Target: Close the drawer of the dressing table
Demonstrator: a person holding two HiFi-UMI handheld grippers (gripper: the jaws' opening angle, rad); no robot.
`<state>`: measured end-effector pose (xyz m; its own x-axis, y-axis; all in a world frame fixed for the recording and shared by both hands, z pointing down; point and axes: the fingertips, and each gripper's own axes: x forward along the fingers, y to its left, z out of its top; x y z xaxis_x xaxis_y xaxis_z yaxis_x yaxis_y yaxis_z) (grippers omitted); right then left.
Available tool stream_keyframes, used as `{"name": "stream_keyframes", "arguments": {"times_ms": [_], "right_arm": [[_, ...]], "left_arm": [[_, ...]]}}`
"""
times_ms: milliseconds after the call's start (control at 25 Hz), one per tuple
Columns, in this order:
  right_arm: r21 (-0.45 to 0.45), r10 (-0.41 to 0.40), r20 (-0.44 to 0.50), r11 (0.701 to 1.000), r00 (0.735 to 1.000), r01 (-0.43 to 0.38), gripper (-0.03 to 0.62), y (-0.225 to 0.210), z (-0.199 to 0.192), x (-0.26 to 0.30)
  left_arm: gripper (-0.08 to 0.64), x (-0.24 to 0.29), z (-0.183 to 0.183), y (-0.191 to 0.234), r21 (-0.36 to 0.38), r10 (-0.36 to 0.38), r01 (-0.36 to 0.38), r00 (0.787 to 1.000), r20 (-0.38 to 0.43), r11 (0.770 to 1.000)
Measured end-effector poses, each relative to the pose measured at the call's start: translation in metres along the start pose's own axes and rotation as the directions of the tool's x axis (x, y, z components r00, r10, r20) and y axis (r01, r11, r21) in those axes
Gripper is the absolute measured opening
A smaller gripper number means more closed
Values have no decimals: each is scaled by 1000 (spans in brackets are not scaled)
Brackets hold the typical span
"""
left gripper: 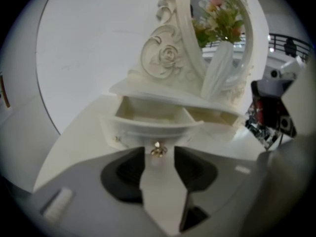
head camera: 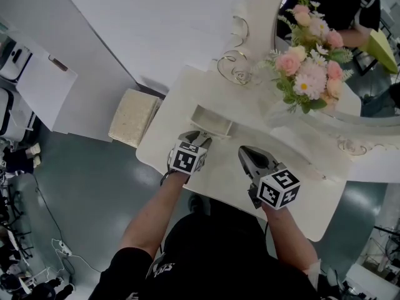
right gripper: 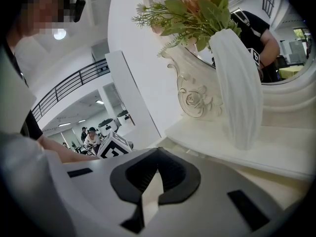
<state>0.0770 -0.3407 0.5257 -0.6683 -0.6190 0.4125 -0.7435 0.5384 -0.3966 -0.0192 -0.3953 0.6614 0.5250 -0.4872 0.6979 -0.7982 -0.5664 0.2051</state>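
Note:
The white dressing table [head camera: 231, 180] has a small drawer [head camera: 209, 120] pulled out under its upper shelf; the left gripper view shows the drawer [left gripper: 148, 125] open and empty, with a gold knob [left gripper: 158, 150] on its front. My left gripper [head camera: 201, 137] is right at the drawer front. Its jaws stand open, and the knob sits in the gap between the fingertips of my left gripper [left gripper: 159, 154] with space on both sides. My right gripper [head camera: 245, 152] hovers over the tabletop to the right of the drawer. In its own view my right gripper [right gripper: 157, 152] is shut and holds nothing.
A white vase [right gripper: 237, 83] of pink and white flowers [head camera: 306, 74] stands on the shelf before the oval mirror [head camera: 350, 17]. A carved scroll ornament [head camera: 234, 67] rises behind the drawer. A cushioned stool [head camera: 133, 117] sits on the floor left of the table.

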Motion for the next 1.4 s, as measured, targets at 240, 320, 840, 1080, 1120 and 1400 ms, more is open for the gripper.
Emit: {"name": "stream_keyframes", "arguments": {"times_ms": [240, 320, 840, 1080, 1120, 1400], "right_arm": [[16, 8, 4, 1000, 1000, -8, -6, 0, -1, 3], [22, 6, 8, 1000, 1000, -6, -6, -2, 0, 3], [34, -1, 31, 999, 1000, 0, -5, -4, 7, 4], [32, -7, 35, 999, 999, 6, -5, -7, 10, 1], [33, -8, 35, 999, 999, 7, -6, -7, 10, 0], [37, -23, 41, 999, 999, 22, -5, -17, 11, -5]], "left_arm": [[150, 7, -3, 0, -10, -10, 10, 1000, -8, 1000], [117, 7, -3, 0, -24, -14, 14, 1000, -4, 1000], [100, 4, 4, -2, -31, -50, 49, 998, -31, 998], [100, 4, 18, -1, -25, -53, 53, 999, -10, 998], [100, 6, 19, -1, -24, -53, 52, 999, -10, 998], [100, 14, 25, 1, -20, -50, 49, 999, -15, 999]]}}
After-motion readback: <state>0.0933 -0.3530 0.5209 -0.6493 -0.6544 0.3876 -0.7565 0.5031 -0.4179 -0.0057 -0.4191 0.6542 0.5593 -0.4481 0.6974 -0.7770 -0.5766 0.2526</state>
